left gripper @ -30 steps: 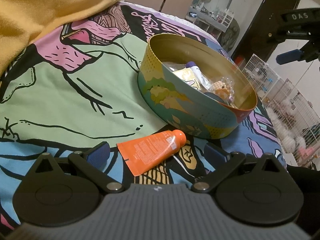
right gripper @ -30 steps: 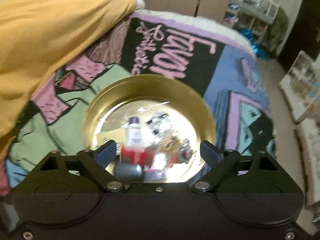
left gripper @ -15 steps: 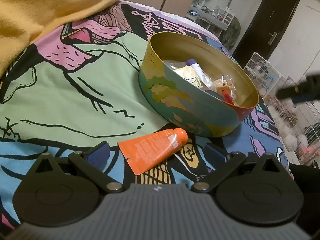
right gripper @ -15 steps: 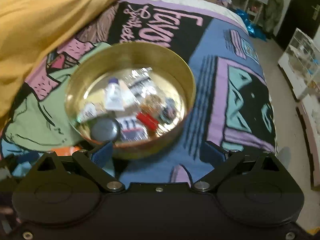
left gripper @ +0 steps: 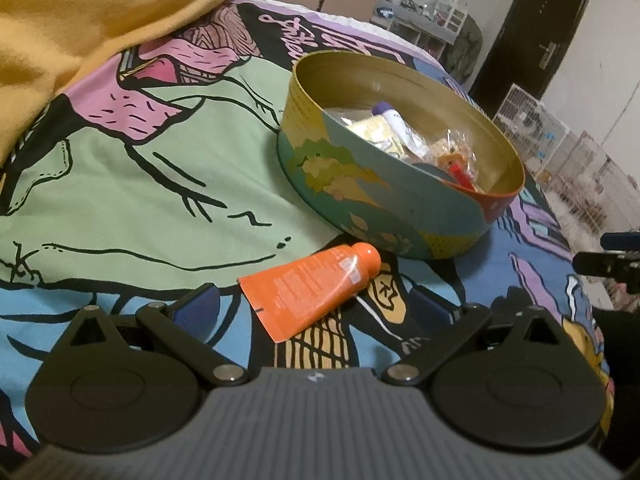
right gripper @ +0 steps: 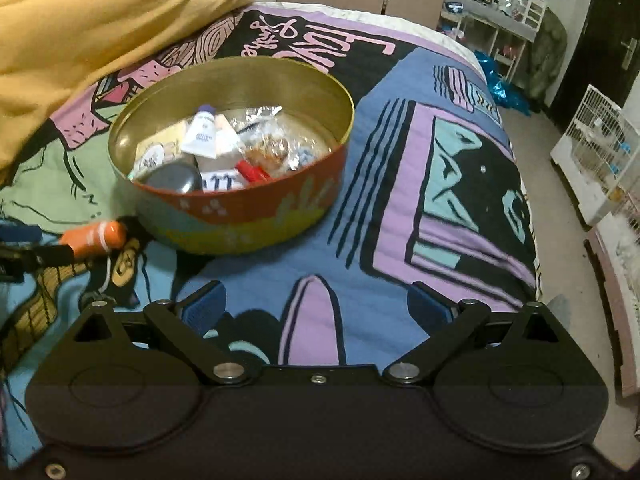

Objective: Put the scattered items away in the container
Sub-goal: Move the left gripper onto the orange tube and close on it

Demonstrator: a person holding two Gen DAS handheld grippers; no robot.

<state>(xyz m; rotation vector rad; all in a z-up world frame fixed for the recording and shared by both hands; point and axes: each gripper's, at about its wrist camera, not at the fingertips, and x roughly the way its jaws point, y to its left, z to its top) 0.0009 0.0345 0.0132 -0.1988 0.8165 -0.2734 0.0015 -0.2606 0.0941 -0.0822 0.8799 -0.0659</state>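
Observation:
A round painted tin (left gripper: 384, 208) with a gold inside stands on the patterned bedspread and holds several small items; it also shows in the right wrist view (right gripper: 240, 216). An orange tube (left gripper: 312, 286) lies on the bedspread just in front of the tin, cap toward it. My left gripper (left gripper: 316, 308) is open and empty, with its fingers either side of the tube's flat end, just short of it. The tube's cap end shows in the right wrist view (right gripper: 96, 236). My right gripper (right gripper: 316, 310) is open and empty, low over the bedspread to the right of the tin.
A yellow blanket (left gripper: 80, 20) is heaped at the back left of the bed. The bed's right edge (right gripper: 532, 240) drops to the floor, where white wire cages (right gripper: 600, 140) stand. A dark door (left gripper: 532, 28) and cluttered shelves are at the back.
My right gripper has pulled back from above the tin and come down to the right of it, leaving a white tube and a dark round item inside. My left gripper has barely moved.

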